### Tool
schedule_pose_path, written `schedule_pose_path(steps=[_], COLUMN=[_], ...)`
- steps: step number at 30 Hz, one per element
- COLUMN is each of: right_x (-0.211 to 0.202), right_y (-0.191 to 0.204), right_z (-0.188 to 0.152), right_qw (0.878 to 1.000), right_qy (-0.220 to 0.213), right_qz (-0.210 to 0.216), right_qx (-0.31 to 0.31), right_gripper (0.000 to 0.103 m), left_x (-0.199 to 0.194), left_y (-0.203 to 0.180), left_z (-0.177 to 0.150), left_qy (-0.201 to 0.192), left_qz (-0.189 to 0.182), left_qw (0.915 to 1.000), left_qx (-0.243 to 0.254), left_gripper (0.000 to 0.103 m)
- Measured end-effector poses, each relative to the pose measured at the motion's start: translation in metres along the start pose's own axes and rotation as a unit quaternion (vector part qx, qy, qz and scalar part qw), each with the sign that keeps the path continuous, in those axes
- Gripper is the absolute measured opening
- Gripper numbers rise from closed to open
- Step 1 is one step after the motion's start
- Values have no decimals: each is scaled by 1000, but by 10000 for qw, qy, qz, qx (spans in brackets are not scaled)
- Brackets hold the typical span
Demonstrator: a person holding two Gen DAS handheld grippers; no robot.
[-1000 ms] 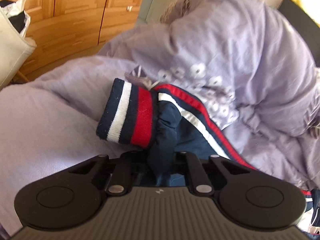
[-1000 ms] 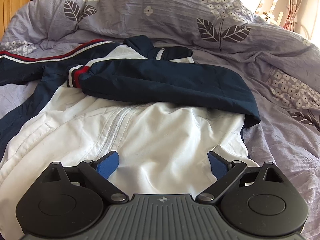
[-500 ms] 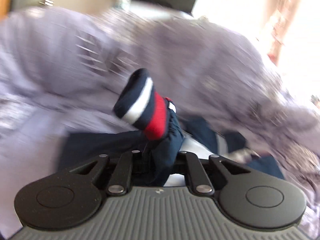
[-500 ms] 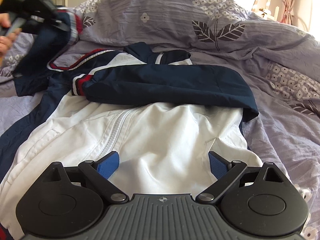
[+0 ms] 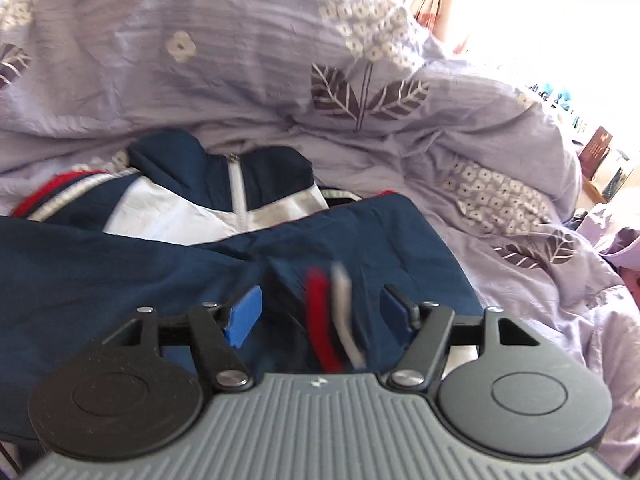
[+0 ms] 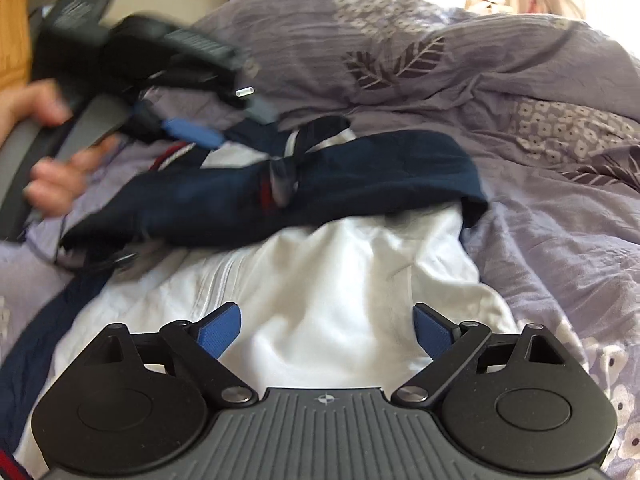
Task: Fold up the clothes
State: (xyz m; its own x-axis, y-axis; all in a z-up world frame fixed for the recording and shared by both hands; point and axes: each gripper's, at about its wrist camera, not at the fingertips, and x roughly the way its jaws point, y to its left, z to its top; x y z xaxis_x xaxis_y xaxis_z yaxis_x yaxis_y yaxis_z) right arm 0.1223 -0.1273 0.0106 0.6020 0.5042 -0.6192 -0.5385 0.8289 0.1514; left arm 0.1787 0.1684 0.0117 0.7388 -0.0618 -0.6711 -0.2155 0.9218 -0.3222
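A navy and white jacket (image 6: 340,288) lies face up on a bed covered by a lilac duvet (image 6: 540,216) printed with leaves and small flowers. Both navy sleeves are crossed over the chest, below the collar (image 5: 236,168). The left claw (image 5: 320,312) hangs over those sleeves; its jaws have just been opening and now stand apart, with the striped red, white and navy cuff (image 5: 332,320) loose between the blue pads (image 5: 244,312), touching neither. In the right wrist view a hand (image 6: 52,160) grips this tool at the upper left, blurred. The right claw (image 6: 328,332) hovers low over the white lower front of the jacket; its jaws have just been closing a little yet remain wide, with only the flat fabric beneath them.
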Motion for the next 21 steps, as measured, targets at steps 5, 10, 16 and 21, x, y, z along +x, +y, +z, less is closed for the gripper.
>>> schedule_pose_path(steps=[5,10,16,21], right_x=[-3,39,119,139], right_y=[-5,-1,13,14], right_z=[35,76,101,116], right_qw=[9989,9991,9952,9878], right_qy=[-401,-84,892,1518], right_qz=[86,374,273,125], right_qx=[221,195,300,335], right_gripper=[79,79,77,15], left_x=[-70,-94,-87,-75], left_y=[30,77,117,123], left_z=[-2,-24,-53,-60], left_qy=[-790,-872,-504,-331], left_qz=[627,1650,1974,1974], left_qw=[9948,9824,9776,9788], left_qx=[133,18,-533,-428], left_gripper=[89,88,88,88])
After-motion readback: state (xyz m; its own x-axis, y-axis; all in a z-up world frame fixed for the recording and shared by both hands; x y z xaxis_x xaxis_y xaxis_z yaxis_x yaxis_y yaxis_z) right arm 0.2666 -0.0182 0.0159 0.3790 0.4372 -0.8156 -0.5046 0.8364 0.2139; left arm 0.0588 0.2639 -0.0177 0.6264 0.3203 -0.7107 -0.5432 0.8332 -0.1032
